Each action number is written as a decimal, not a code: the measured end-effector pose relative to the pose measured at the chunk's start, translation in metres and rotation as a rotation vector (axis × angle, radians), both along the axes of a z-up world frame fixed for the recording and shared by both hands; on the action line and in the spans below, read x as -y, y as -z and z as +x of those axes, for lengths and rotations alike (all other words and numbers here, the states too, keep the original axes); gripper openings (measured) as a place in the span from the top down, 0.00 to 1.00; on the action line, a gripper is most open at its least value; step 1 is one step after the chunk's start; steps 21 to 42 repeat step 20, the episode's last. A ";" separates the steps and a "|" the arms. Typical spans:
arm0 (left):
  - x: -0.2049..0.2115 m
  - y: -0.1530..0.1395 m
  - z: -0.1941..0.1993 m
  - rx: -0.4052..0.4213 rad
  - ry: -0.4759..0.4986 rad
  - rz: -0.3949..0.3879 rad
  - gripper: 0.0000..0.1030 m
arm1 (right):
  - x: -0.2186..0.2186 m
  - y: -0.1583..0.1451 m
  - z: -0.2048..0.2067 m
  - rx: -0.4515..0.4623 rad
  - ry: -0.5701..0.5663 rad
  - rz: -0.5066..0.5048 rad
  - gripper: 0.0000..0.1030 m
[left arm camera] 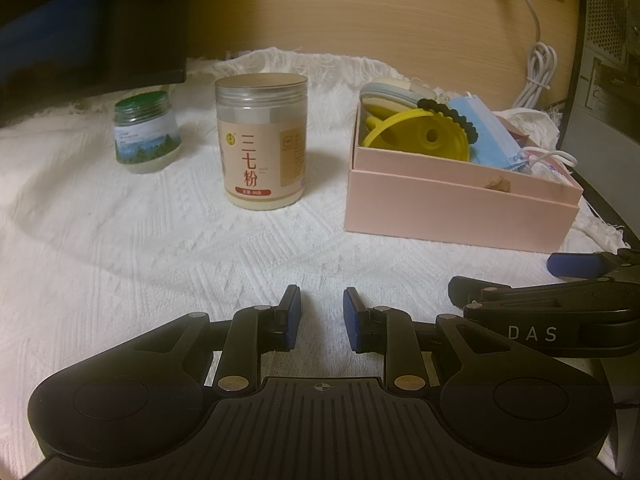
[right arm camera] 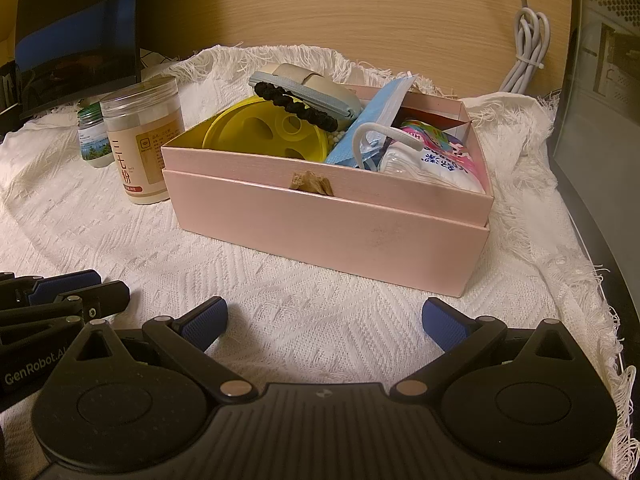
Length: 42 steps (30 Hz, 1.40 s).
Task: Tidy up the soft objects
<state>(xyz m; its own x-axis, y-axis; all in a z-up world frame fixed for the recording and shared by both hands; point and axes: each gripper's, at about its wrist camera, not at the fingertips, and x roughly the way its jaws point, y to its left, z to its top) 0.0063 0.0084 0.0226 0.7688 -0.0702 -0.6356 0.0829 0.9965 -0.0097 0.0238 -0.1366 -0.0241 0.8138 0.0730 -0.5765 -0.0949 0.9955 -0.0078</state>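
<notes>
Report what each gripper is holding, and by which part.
Nothing is held. The left gripper and the right gripper both gape empty over the white cloth.

Each view is taken from low behind its own tongs, angled down across the white cloth (left arm camera: 120, 240). The pink box (left arm camera: 460, 208) is seen ahead-right of the left tongs, nearer and straight ahead of the right tongs; box and jars are shared.
</notes>
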 end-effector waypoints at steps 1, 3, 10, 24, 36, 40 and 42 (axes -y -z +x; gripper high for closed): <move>0.000 0.000 0.000 0.000 0.000 0.000 0.74 | -0.001 0.000 0.000 0.000 0.000 0.000 0.00; 0.000 0.000 0.000 0.000 0.000 0.000 0.74 | 0.000 0.000 0.000 0.000 0.000 0.000 0.00; 0.000 0.000 0.000 0.000 0.000 0.002 0.74 | -0.001 0.000 0.000 0.000 0.000 0.000 0.00; -0.001 -0.001 0.000 -0.003 0.007 -0.002 0.75 | -0.001 0.000 0.000 0.000 -0.001 -0.004 0.00; -0.001 -0.001 0.000 -0.003 0.007 -0.002 0.75 | -0.001 0.000 0.000 0.000 -0.001 -0.004 0.00; -0.001 -0.001 0.000 -0.003 0.007 -0.002 0.75 | -0.001 0.000 0.000 0.000 -0.001 -0.004 0.00; -0.001 -0.001 0.000 -0.003 0.007 -0.002 0.75 | -0.001 0.000 0.000 0.000 -0.001 -0.004 0.00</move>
